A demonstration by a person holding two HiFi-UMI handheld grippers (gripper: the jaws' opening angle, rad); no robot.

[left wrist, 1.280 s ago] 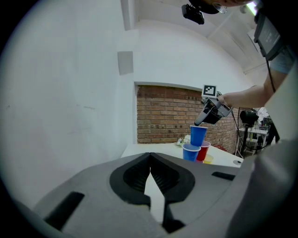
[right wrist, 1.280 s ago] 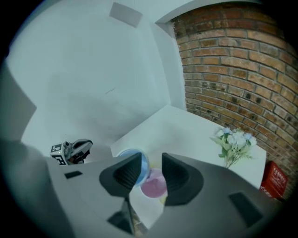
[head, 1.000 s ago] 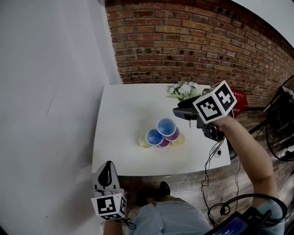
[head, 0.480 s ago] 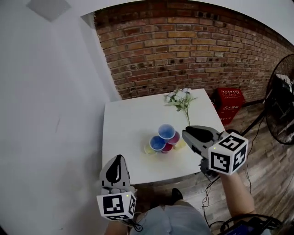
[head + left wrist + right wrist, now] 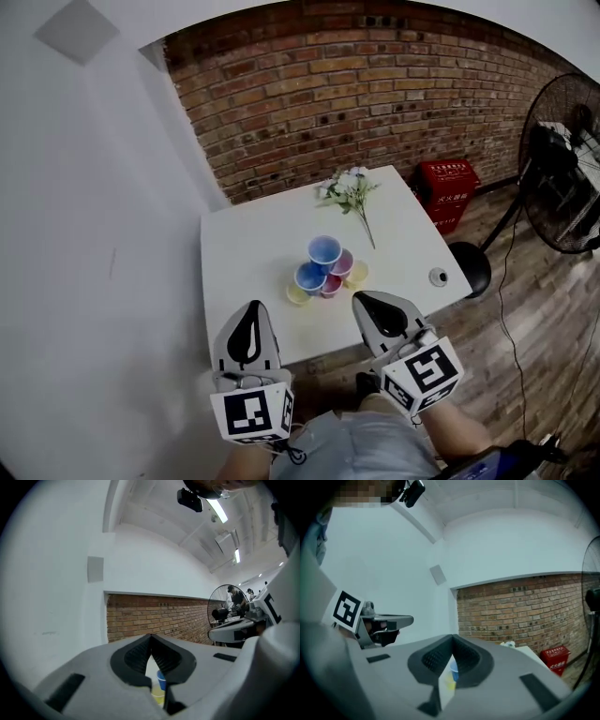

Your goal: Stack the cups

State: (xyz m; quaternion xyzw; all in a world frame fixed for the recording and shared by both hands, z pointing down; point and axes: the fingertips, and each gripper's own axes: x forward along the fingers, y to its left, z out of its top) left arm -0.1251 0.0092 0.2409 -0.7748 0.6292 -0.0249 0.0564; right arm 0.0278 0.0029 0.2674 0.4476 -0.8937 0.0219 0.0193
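Several cups stand clustered in a small pyramid point(image 5: 324, 270) in the middle of the white table point(image 5: 244, 244): blue cups point(image 5: 324, 250) on top, pink cups point(image 5: 344, 263) and yellow cups point(image 5: 298, 294) below. Both grippers hover side by side at the table's near edge, short of the cups and pointing level at them. My left gripper point(image 5: 250, 307) is shut with nothing in it. The jaws of my right gripper point(image 5: 362, 299) have just been closing with nothing between them, and they are shut. A blue cup point(image 5: 161, 680) shows past the left jaws, a blue cup point(image 5: 453, 669) past the right.
A bunch of flowers point(image 5: 351, 187) lies at the table's far edge and a small round object point(image 5: 438, 277) near its right edge. A brick wall point(image 5: 375, 84) is behind. On the floor to the right are a red crate point(image 5: 448, 190), a black stool point(image 5: 472, 267) and a fan point(image 5: 562, 155).
The right gripper pulled back from beside the cups to the table's near edge and turned to face them, its jaws closing. The left gripper rose and came level with it.
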